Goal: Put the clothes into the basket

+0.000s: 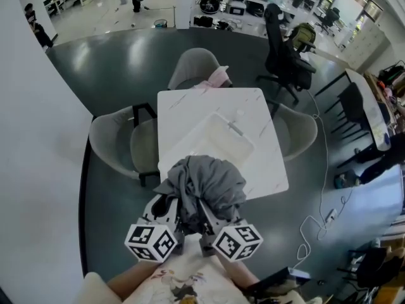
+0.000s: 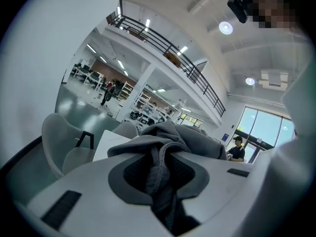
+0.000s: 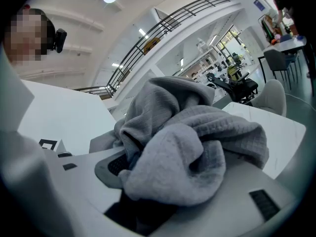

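Observation:
A bundled grey garment [image 1: 209, 181] hangs over the near edge of the white table [image 1: 253, 106], held up by both grippers. My left gripper [image 1: 167, 209] is shut on a strand of the garment [image 2: 168, 137], which runs down between its jaws [image 2: 160, 174]. My right gripper [image 1: 212, 218] is shut on a thick fold of the same garment [image 3: 197, 147], which spills over its jaws [image 3: 143, 181]. A shallow white basket [image 1: 193, 137] lies on the table just beyond the bundle. A pink cloth [image 1: 218, 76] lies on the far chair.
Grey armchairs [image 1: 114, 141] stand at the left, far and right sides of the table. A black office chair [image 1: 285, 56] stands beyond at the right. A white cable [image 1: 319, 223] trails on the dark floor at the right. People stand far off in the room.

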Demonstrator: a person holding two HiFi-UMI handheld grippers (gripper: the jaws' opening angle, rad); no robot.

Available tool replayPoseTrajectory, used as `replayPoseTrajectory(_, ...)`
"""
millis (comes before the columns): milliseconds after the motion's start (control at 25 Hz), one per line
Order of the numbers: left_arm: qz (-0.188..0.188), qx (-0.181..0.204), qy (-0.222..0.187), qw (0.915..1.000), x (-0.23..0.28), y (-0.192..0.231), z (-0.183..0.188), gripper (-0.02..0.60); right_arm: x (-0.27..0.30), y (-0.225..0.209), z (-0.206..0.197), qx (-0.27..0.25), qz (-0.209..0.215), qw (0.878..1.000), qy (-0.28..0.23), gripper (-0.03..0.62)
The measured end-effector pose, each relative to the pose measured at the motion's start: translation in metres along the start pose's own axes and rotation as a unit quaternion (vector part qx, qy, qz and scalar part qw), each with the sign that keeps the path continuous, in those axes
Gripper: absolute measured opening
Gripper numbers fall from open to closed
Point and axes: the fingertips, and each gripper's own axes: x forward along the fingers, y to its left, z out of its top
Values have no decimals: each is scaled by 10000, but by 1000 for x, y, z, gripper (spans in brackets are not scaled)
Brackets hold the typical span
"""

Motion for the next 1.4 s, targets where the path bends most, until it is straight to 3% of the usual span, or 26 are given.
replayPoseTrajectory(560,-10,-15,239,9997,25,30,0,74,35,-13,-11,210,-97,9997,54,249)
replayPoseTrajectory(960,244,-74,270,9993,35,28,1,74,43,-22,-3,277,66,9992,277,250)
replayPoseTrajectory(1400,452,-415,397,9973,101,45,1,74,93,-67,21,269,72,9970,721,252)
